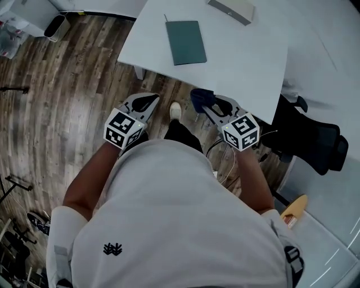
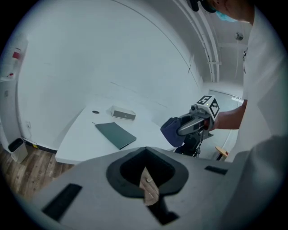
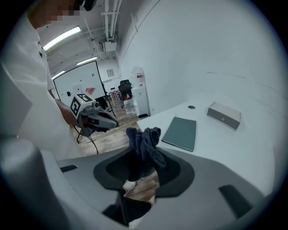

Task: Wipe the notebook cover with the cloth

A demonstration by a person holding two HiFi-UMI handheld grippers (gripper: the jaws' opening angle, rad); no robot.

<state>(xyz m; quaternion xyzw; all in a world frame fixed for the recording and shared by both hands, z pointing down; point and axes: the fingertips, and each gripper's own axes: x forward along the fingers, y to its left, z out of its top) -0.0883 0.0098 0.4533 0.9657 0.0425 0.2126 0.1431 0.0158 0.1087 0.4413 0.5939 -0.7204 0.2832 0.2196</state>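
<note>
A dark green notebook (image 1: 186,42) lies shut on the white table (image 1: 247,62), well ahead of both grippers. It also shows in the left gripper view (image 2: 115,134) and the right gripper view (image 3: 181,133). My right gripper (image 1: 205,104) hangs over the wooden floor in front of the table edge, shut on a bunched dark blue cloth (image 3: 144,146), which also shows from the left (image 2: 173,131). To its left, my left gripper (image 1: 147,103) is at the same height with its jaws together and nothing in them.
A flat grey box (image 1: 232,9) sits on the table beyond the notebook. A black office chair (image 1: 315,143) stands to the right, close to the table corner. A small bin (image 1: 57,25) is far left on the floor. The person's shoe (image 1: 175,110) is between the grippers.
</note>
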